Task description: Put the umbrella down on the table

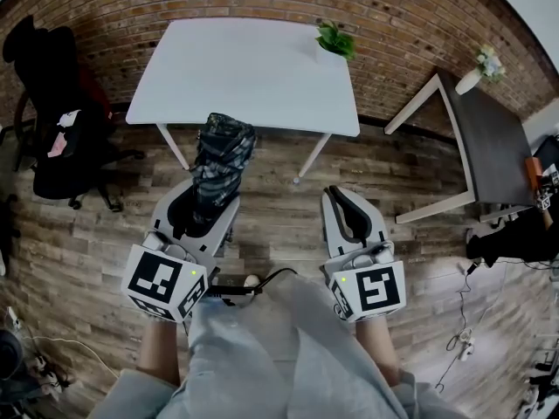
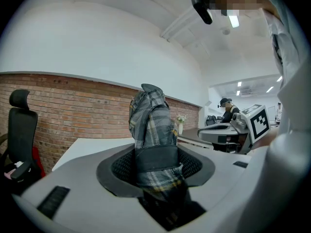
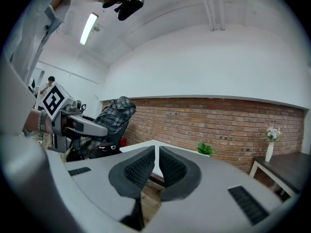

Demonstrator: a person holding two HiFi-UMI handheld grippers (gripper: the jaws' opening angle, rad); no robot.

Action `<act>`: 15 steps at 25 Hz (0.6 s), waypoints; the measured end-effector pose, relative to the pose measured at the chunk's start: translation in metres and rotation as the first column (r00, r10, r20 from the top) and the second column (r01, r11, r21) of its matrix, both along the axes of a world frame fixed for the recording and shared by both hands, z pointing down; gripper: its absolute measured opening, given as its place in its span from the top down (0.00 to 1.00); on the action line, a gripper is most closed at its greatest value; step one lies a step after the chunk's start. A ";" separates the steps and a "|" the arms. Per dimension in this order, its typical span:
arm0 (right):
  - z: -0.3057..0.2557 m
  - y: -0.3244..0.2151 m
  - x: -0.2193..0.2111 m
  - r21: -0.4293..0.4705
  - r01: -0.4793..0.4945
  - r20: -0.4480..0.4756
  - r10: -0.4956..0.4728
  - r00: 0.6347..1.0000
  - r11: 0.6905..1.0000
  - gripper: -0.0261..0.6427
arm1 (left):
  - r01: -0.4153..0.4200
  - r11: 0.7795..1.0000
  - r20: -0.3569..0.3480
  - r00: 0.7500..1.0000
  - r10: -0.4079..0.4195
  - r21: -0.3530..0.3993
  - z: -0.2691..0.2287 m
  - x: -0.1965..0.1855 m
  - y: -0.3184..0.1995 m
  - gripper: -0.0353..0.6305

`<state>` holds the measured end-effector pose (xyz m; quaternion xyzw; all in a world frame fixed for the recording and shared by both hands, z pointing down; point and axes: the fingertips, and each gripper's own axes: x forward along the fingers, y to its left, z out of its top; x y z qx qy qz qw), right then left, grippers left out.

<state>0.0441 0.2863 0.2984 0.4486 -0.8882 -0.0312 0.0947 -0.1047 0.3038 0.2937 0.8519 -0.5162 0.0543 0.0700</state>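
Left gripper (image 2: 155,165) is clamped on the folded umbrella (image 2: 151,123), just short of the white table (image 1: 253,68). Right gripper (image 3: 156,166) has its jaws together, empty. Let go early and it likely drops before the table's near edge.

Left gripper (image 1: 212,201) and right gripper (image 1: 336,194), pale grey shells, black ribbed pads (image 3: 138,171), white cubes (image 1: 164,282) with black square markers and green lights, thin black cable (image 1: 229,291) beside the left cube, light grey trousers (image 1: 253,356), grey sleeves (image 1: 122,395).
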 end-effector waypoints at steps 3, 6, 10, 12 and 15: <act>0.000 0.002 -0.004 0.004 0.000 -0.003 0.000 1.000 1.000 0.88 | 0.003 1.000 -0.003 1.000 -0.003 0.005 -0.001 -0.006 0.002 0.61; -0.001 -0.001 -0.004 0.001 0.000 -0.008 0.000 1.000 1.000 0.88 | 0.008 1.000 -0.009 1.000 -0.008 0.006 -0.003 -0.008 -0.001 0.61; 0.000 -0.010 -0.006 0.006 0.011 -0.011 -0.010 1.000 1.000 0.88 | 0.016 1.000 -0.009 1.000 -0.016 0.008 -0.002 -0.009 -0.007 0.61; 0.001 -0.017 -0.007 0.010 0.021 -0.012 -0.020 1.000 1.000 0.88 | 0.022 1.000 -0.008 1.000 -0.022 0.011 0.000 -0.010 -0.013 0.61; 0.003 -0.038 -0.009 0.012 0.030 -0.009 -0.030 1.000 0.999 0.88 | 0.025 1.000 -0.010 1.000 -0.025 0.009 0.002 -0.009 -0.028 0.61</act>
